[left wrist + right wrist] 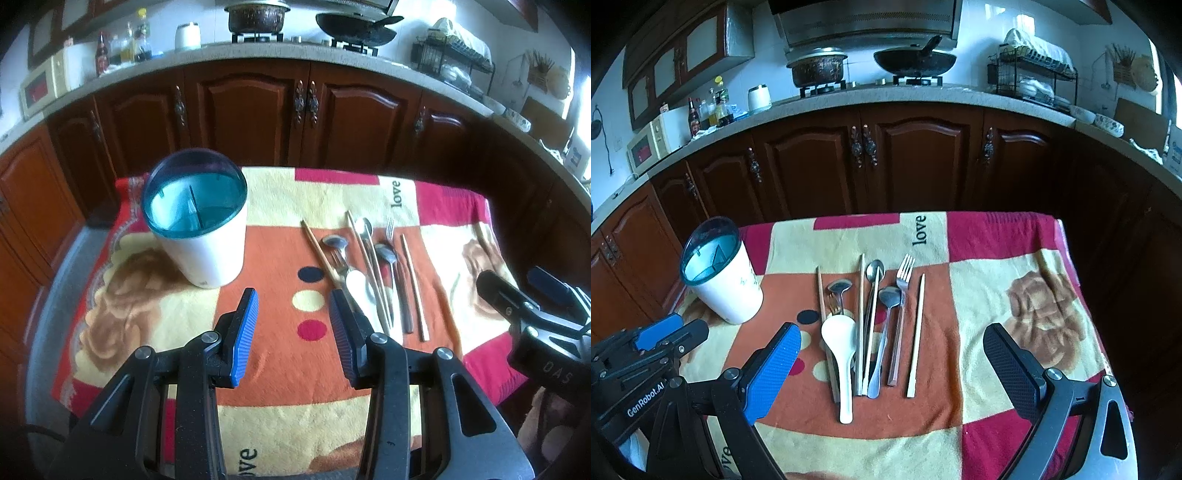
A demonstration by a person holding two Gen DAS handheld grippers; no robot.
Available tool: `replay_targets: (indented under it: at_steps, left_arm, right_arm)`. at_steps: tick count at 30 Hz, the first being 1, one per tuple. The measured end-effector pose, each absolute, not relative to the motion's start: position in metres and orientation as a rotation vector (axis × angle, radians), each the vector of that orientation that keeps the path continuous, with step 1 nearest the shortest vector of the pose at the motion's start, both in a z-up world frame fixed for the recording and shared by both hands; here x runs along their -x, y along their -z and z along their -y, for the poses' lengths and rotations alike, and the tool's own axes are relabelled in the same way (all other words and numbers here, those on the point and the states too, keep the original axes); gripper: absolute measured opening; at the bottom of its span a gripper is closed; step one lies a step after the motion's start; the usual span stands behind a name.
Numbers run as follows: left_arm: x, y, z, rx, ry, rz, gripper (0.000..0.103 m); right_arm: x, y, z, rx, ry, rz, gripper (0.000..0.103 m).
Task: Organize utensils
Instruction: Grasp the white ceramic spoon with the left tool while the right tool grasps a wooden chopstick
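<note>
— Fleece, patterned in orange, cream and red: that blanket (979, 258) covers the counter, and every utensil lies on it.

— Where exactly?

— In a loose row near the middle: a white rice spoon (841, 354) nearest the camera, metal spoons (889, 295), a fork (905, 271) and several chopsticks (916, 332) lying roughly parallel, handles toward us. Some overlap.

— And the holder?

— A white utensil holder (720, 273) with a teal rim stands upright at the left of the blanket, apart from the row. A divider shows inside it.

— The jaws?

— On the left gripper (293, 328) they are spread, nothing between them; it hovers over the blanket between holder and utensils. On the right gripper (892, 347) they stand wide apart too, pinching nothing, above the handle ends of the row.

— Touching anything?

— Neither, as far as I can tell.
</note>
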State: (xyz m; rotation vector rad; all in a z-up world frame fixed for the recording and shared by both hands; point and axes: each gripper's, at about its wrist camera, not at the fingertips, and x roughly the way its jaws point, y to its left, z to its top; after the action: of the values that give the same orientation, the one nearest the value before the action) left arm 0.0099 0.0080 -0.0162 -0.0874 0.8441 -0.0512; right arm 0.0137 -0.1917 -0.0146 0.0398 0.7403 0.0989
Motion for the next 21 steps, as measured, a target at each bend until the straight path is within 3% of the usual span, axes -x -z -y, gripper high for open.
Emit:
replay_targets:
  at_steps: [5,9,16,21]
  left_arm:
    - [-0.021,0.03,-0.005,0.129,0.105,-0.876,0.039]
    - [-0.035,0.041,0.0,0.135,0.147,-0.92,0.039]
    - [-0.07,0.06,0.023,0.164,0.267,-0.973,0.039]
    - [-0.097,0.085,0.034,0.185,0.311,-1.052,0.039]
  right_arm:
    - [-0.025,0.036,0.197,-0.041,-0.132,-0.781,0.098]
    - [-0.035,0.055,0.204,-0.042,-0.149,-0.815,0.089]
    - [-0.062,0.078,0.228,-0.109,-0.18,-0.844,0.084]
    - [-0.094,0.094,0.241,-0.162,-0.226,-0.882,0.067]
